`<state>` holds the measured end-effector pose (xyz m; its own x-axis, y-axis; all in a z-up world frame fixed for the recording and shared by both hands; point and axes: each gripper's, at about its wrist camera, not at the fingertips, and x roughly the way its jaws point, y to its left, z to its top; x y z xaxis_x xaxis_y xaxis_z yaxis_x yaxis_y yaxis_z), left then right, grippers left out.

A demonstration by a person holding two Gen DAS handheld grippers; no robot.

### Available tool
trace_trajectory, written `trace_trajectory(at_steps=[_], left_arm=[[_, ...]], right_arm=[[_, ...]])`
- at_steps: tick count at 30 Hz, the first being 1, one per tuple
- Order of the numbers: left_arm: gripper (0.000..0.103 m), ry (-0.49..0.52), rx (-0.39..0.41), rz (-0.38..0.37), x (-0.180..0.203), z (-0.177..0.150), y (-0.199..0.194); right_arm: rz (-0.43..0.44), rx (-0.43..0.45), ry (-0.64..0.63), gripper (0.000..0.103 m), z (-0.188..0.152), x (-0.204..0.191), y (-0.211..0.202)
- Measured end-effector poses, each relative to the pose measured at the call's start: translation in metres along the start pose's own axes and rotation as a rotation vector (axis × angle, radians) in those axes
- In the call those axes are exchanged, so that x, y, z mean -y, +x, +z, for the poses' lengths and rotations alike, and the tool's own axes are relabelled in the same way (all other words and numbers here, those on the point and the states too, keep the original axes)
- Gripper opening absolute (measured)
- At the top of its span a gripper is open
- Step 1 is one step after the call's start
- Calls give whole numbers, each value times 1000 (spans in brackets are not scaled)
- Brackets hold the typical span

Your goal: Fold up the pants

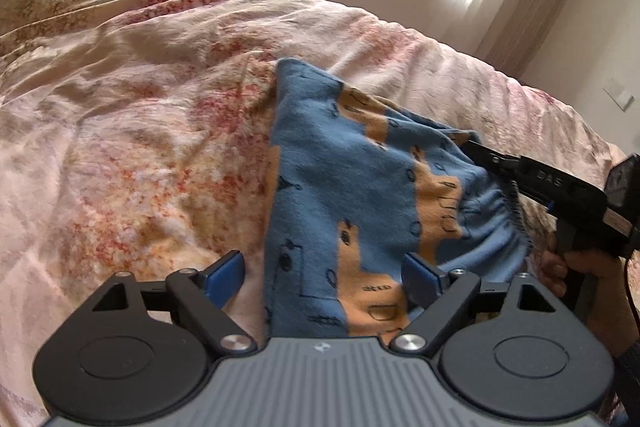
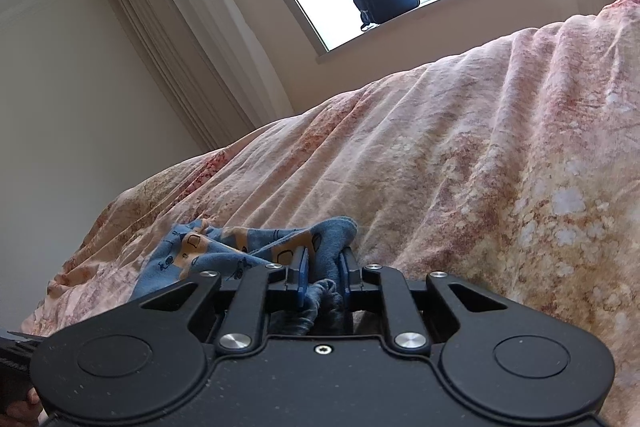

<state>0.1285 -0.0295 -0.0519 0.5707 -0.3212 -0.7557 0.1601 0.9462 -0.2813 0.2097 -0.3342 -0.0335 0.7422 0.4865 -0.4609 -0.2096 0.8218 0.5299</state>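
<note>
Pants [image 1: 344,195] on bed [image 1: 140,115]. Right gripper [image 2: 322,277] fingers clamped on bunched waistband. Left gripper [image 1: 322,277] fingers spread wide, pants' near edge between them, pads not pressing it.

Bed [image 1: 140,115], pink floral cover, rumpled. Blue-and-tan pants [image 1: 344,187] lie bunched on it, ahead of left hand-held gripper [image 1: 324,281], waistband toward right hand-held gripper [image 2: 324,277].
</note>
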Motion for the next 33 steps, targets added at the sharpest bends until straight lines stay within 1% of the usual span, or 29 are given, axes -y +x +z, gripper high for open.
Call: trace_trajectory(at_steps=[1,2,3,5,6,8,9,12,13,16,18,22,27,31,33], left_arm=[[74,3,7,-13,1,-1,-1],[68,5,9,-26,1,-1,-1],[67,6,13,-21,1,-1,-2],[57,-9,18,-18,-1,-1,-4],[54,-23,19,-14,-3,-1,-4],[43,-47,22,-4,-8,-1,-5],[40,-51,21,2,-10,-1,-5],[28,-32,23,17,-8,-1,-5],[23,-21,27,18,-6,-1,-6],[20,12,39,30,2,0,-9],[19,13,44,29,3,0,-10],[18,-4,55,9,0,1,-16],[18,27,86,-12,1,5,-24],[18,37,95,-42,2,13,-22],[18,46,113,-53,3,19,-21]], right_arm=[[0,0,-1,17,0,1,0],[0,0,-1,17,0,1,0],[-1,0,-2,17,0,0,1],[-1,0,-2,17,0,0,1],[0,0,-3,17,0,1,0],[-1,1,-6,17,-1,2,0],[-3,2,-9,16,-1,1,-1],[-17,15,-34,14,-2,-5,-1],[-22,18,-46,14,-2,-7,-1],[-27,32,-49,12,-1,-13,-3],[-27,43,-52,12,1,-16,-5],[-23,64,-77,11,5,-24,-12],[-18,90,-111,11,12,-36,-22],[-23,111,-146,10,26,-48,-28],[-23,126,-168,10,38,-56,-29]])
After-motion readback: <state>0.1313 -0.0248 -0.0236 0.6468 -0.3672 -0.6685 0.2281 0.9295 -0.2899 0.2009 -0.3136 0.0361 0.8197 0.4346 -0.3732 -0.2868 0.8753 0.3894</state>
